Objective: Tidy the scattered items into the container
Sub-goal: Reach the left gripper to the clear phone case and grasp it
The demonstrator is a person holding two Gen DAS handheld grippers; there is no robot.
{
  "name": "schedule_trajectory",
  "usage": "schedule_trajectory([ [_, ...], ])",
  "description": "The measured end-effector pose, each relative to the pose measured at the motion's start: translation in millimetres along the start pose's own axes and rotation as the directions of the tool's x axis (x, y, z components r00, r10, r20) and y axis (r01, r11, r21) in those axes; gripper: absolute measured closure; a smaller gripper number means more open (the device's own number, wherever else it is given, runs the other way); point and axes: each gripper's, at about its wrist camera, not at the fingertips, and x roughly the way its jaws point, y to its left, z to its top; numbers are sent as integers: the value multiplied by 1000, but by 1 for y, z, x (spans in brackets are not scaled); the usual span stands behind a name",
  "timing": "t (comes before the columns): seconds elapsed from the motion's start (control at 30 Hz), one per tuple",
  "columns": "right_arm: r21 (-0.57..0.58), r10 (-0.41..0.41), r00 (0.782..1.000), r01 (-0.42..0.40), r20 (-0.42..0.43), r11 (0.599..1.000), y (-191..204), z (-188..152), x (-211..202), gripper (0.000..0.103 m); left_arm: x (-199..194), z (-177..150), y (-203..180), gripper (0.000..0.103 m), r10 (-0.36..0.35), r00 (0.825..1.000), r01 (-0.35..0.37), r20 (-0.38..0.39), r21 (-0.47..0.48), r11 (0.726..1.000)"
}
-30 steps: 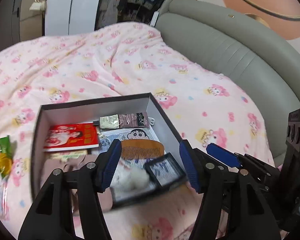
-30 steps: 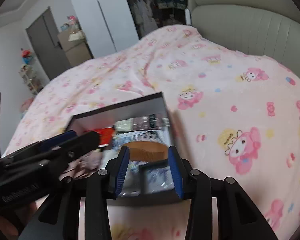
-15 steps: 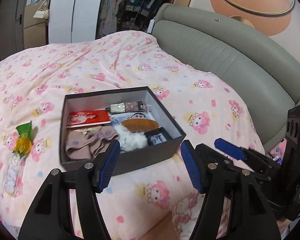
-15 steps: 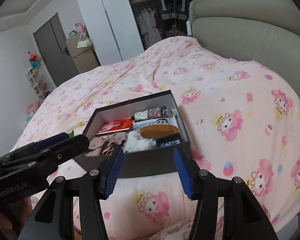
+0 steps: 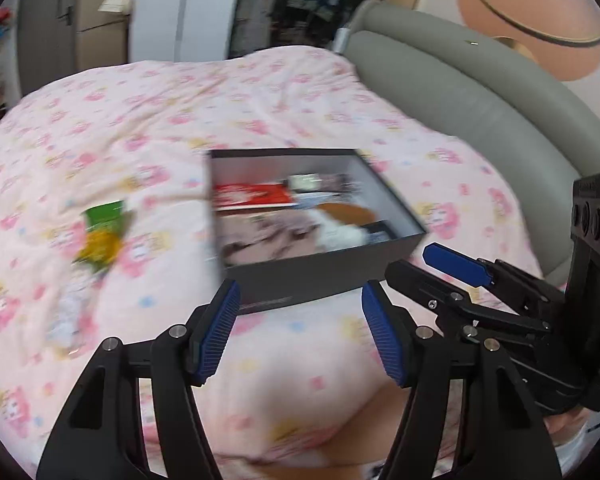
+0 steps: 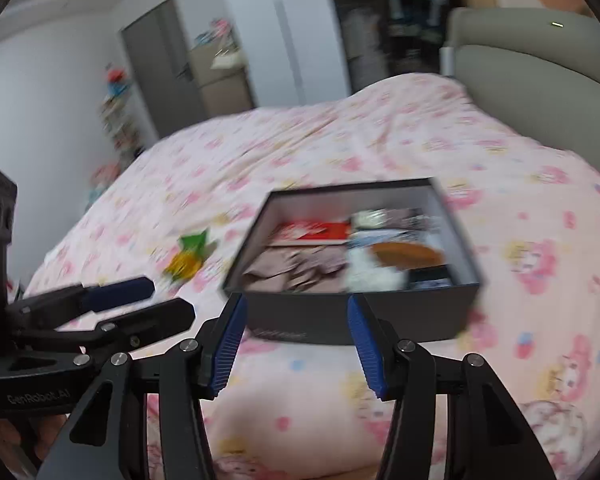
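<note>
Nearest each camera, the left tool and the right tool hang above the pink patterned bedspread with jaws spread apart and nothing between the blue pads. Just beyond them sits the dark box, holding a red booklet, a brown comb, pinkish cloth and something white and fluffy. Left of the box, well apart from it, a green-and-yellow packet lies loose on the bedspread. Farther back stands the grey padded headboard.

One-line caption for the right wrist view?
Open right gripper faces the filled dark box on a pink bedspread; green-yellow packet lies outside.
</note>
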Motion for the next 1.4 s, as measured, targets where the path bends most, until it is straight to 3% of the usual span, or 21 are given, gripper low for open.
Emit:
schedule_trajectory([
  [0.17, -28, 124, 992, -125, -36, 992, 58, -3, 41, 55, -19, -18, 79, 38, 75, 997, -72, 12, -152, 986],
  [0.33, -126, 204, 972, -219, -118, 968, 119, 5, 94, 55, -22, -26, 175, 38, 162, 985, -170, -53, -298, 939],
  [0.47, -103, 279, 931, -310, -236, 945, 148, 6, 149, 55, -4, -33, 246, 38, 169, 977, -206, -132, -360, 910],
  [0.63, -23, 318, 891, -343, -325, 939, 162, -8, 211, 55, 37, -47, 312, 38, 31, 978, -124, -205, -462, 878],
  [0.77, -25, 347, 835, -394, -427, 919, 182, -17, 257, 55, 67, -57, 341, 39, 14, 965, -146, -262, -490, 860],
  [0.97, 45, 399, 742, -448, -539, 893, 207, -27, 317, 55, 109, -71, 366, 41, -113, 951, -81, -287, -585, 807],
  [1.0, 51, 399, 729, -449, -557, 892, 212, -33, 330, 55, 112, -71, 364, 47, -116, 946, -88, -302, -585, 806],
  [1.03, 58, 399, 721, -449, -566, 892, 213, -35, 335, 55, 112, -69, 360, 60, -99, 943, -108, -316, -575, 811],
  [1.13, 135, 450, 703, -457, -550, 879, 207, -39, 334, 73, 95, -59, 343, 71, -22, 949, -142, -313, -492, 859],
  [1.23, 173, 497, 711, -480, -497, 860, 196, -30, 305, 83, 74, -46, 317, 79, -37, 960, -89, -277, -430, 898],
  [1.27, 169, 499, 721, -482, -481, 860, 194, -27, 294, 83, 70, -41, 309, 79, -48, 961, -72, -274, -413, 908],
  [1.3, 142, 478, 750, -468, -458, 872, 191, -23, 279, 84, 64, -35, 296, 81, -70, 962, -40, -263, -390, 920],
  [1.33, 131, 481, 763, -474, -431, 871, 187, -18, 265, 86, 60, -28, 280, 84, -126, 959, 22, -254, -374, 927],
  [1.37, 150, 523, 752, -510, -401, 847, 183, -14, 250, 93, 54, -22, 261, 85, -167, 955, 73, -244, -353, 933],
  [1.4, 152, 524, 766, -507, -373, 849, 177, -10, 232, 94, 48, -16, 243, 85, -170, 956, 88, -239, -319, 944],
])
